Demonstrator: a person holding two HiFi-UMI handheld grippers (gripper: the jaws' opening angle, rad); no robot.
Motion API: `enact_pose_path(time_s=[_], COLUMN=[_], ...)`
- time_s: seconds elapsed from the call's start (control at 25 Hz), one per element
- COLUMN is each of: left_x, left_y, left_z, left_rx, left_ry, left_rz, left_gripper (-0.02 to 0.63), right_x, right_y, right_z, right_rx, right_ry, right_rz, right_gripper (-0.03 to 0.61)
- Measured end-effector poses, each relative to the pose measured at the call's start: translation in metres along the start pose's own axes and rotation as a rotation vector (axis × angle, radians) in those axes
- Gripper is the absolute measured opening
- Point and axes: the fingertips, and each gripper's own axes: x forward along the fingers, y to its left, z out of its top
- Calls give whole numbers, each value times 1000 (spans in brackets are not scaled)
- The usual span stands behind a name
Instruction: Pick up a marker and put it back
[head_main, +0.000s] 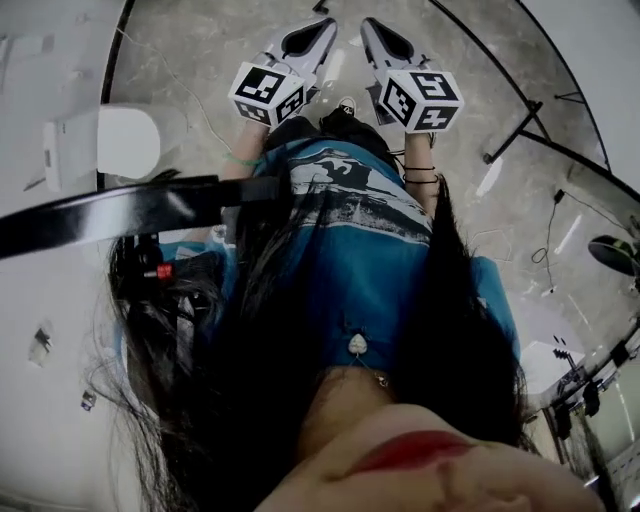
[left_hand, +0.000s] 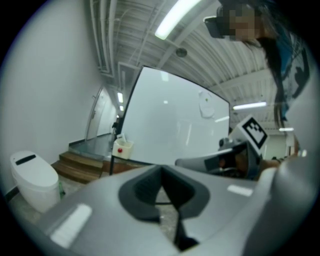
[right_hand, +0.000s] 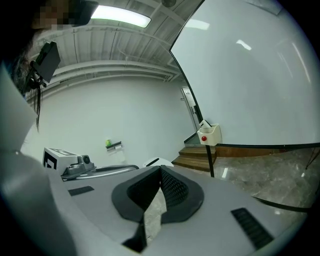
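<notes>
Marker: can't spot it in any view; not in either jaws.
Left gripper (left_hand: 160, 170): jaws shut, empty.
Right gripper (right_hand: 160, 170): jaws shut, empty.
Whiteboard (right_hand: 250, 75) w/ holder box (right_hand: 209, 135): gripper views only.
Head view: both grippers over floor (head_main: 200, 60).

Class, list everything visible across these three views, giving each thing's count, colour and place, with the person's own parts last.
whiteboard: one, white, dark frame, standing on the floor
box: one, white with a red spot, at the whiteboard's lower corner
steps: one set, brown, near the box
toilet: one, white, by the wall
ceiling lights: several, white, overhead
floor: one, grey marbled, underfoot
shirt: one, blue, on the person
hair: dark, hanging over the shirt
left hand-held gripper: one, grey, shut, empty
right hand-held gripper: one, grey, shut, empty
</notes>
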Motion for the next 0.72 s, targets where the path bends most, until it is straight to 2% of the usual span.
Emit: enact_pose_path(time_s=[0.2,0.48,0.72], left_x=[-16,-108,-134], left_y=[6,66,85], left_z=[-6,1,11], left_rx=[14,9,24], left_ry=[11,-45,-87], left_rz=[2,37,33], left_gripper=[3,3,3], right_x=[2,40,55], right_y=[12,108,136], right_z=[-9,-23,-17], right_rx=[17,59,39], right_ry=[7,-2,-34], right_rz=[-12,19,17], right_gripper=[11,11,11])
